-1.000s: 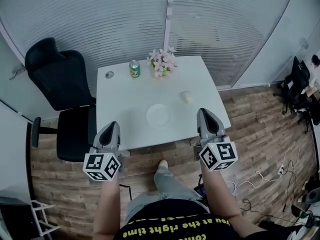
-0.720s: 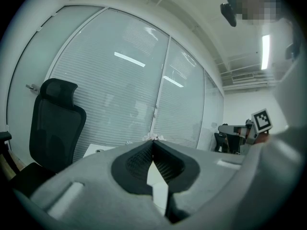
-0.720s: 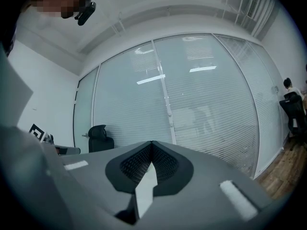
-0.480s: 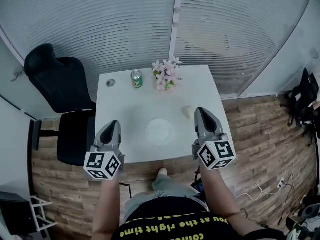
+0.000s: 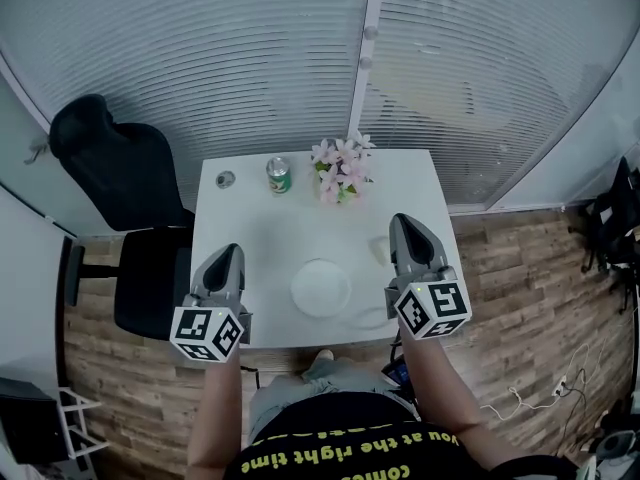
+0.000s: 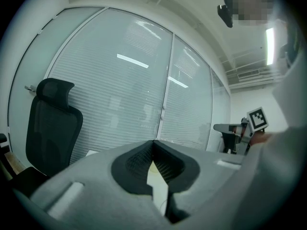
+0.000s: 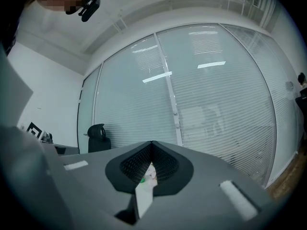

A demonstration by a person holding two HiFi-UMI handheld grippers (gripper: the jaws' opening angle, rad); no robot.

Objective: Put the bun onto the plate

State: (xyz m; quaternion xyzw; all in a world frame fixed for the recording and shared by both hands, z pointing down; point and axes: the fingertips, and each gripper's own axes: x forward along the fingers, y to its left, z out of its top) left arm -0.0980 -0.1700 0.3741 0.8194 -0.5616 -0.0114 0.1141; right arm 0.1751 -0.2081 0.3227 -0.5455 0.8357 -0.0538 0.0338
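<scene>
Whole plate [image 5: 321,288] in head view alone

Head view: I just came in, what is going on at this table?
A person stands at the near edge of a white table, holding a claw in each hand. The left claw and the right claw are both shut and empty. The bun lies on the table near the right claw, right of the empty plate, not yet picked up.

Head view above table [image 5: 250,238], gripper views level — facing blinds [image 6: 120,90]
</scene>
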